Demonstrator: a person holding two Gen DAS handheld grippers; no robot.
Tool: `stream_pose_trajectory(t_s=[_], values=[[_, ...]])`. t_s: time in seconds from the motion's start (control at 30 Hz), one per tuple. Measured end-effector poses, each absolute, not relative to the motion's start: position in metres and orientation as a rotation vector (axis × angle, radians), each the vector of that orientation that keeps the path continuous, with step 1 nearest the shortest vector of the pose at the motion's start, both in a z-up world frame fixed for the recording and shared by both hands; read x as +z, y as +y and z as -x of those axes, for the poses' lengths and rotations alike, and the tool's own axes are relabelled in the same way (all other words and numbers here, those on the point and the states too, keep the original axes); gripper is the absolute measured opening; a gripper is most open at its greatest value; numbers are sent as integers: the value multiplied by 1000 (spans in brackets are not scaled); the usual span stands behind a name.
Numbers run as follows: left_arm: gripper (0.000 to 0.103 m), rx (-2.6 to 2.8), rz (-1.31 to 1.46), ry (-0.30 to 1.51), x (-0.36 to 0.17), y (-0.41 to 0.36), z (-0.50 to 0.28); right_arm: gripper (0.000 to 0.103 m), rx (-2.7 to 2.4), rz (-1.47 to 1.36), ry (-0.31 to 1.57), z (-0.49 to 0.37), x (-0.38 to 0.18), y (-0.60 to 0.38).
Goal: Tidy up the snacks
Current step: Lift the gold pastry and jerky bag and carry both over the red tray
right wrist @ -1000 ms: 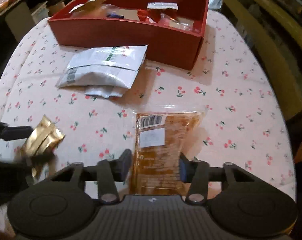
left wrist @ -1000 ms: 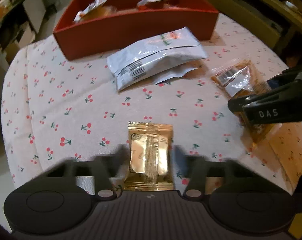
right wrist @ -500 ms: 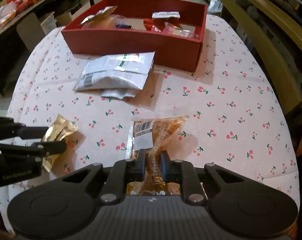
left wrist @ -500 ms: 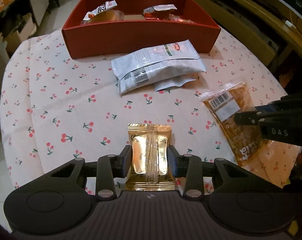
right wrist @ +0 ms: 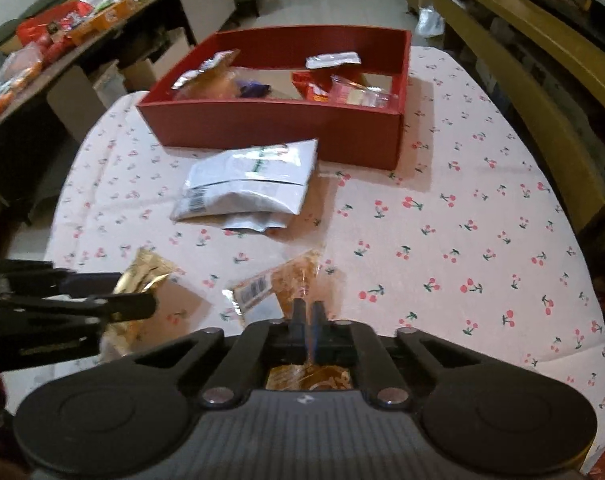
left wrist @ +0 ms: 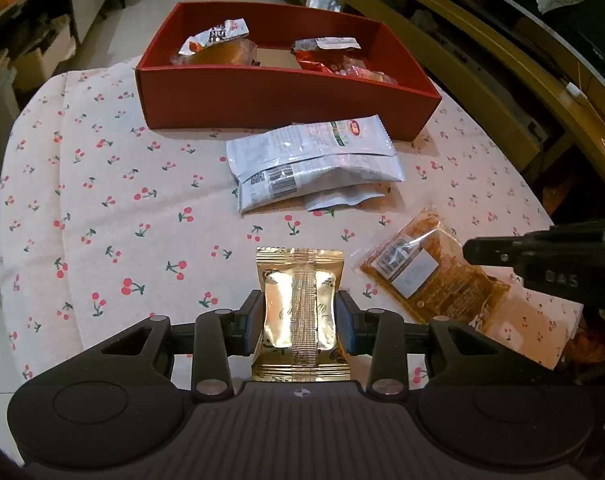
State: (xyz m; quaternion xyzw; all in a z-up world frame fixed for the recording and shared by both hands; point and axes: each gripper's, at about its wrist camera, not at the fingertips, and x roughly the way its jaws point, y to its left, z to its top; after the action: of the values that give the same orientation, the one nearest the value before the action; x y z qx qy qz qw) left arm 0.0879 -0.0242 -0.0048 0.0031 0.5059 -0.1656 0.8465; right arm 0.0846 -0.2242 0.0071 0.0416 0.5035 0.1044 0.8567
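Observation:
My left gripper (left wrist: 300, 312) is shut on a gold foil snack packet (left wrist: 300, 300), held a little above the cherry-print tablecloth (left wrist: 102, 200); the same gold packet (right wrist: 142, 276) shows at the left of the right wrist view. My right gripper (right wrist: 308, 312) is shut on a clear packet of orange-brown snack (right wrist: 278, 280), pinching it so it crumples; that orange packet (left wrist: 422, 276) also hangs at the right in the left wrist view. Beyond them stands a red box (left wrist: 286, 96) holding several wrapped snacks. Two white pouches (left wrist: 318, 160) lie stacked in front of the box.
The round table (right wrist: 482, 208) drops off on all sides. Wooden furniture (right wrist: 542, 60) runs along the right. A side counter (right wrist: 42, 40) piled with packaged goods stands at the left, with cardboard boxes under it.
The right jaws closed from wide open onto the orange packet and lifted it, crumpling it. The left gripper rose slightly with the gold packet; the box now appears farther and more fully in view.

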Motion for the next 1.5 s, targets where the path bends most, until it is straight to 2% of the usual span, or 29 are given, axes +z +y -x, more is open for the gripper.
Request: stream_pose_trajectory(t_s=[0.03,0.1,0.17,0.23,0.33,0.37,0.4,0.47,0.53,0.57,0.63,1.1,1.5], values=[[46,-350,-8,1068,-5,-24,-87,36,233,-84,1070,-86,5,-223],[46,-350,-8,1069,-5,-24,-87,53,269,-47,1071,-85,4,-217],[46,-349,-3,1070,-5,-22,-87,93,308,56,1076,-87,0,-203],[46,-344,2,1071,-6,-20,-88,99,323,145,1071,-90,-7,-191],[46,-333,4,1080,-8,-15,-88,97,353,199,1067,-97,-20,-175],[46,-328,5,1085,-10,-13,-88,88,336,226,1065,-99,-27,-170],[46,-324,7,1090,-11,-12,-89,87,322,233,1077,-101,-33,-167],[46,-315,13,1097,-13,-8,-89,70,336,169,1104,-102,-28,-172],[46,-315,20,1099,-13,-4,-90,62,317,126,1125,-98,-23,-181],[46,-315,22,1099,-12,-4,-90,53,313,108,1128,-96,-20,-186],[46,-319,28,1096,-10,-4,-90,51,319,60,1123,-91,-14,-193],[47,-351,53,1073,0,-12,-91,48,284,-106,1012,-78,24,-227],[46,-352,95,967,32,-18,-111,48,298,-181,904,-91,57,-230]])
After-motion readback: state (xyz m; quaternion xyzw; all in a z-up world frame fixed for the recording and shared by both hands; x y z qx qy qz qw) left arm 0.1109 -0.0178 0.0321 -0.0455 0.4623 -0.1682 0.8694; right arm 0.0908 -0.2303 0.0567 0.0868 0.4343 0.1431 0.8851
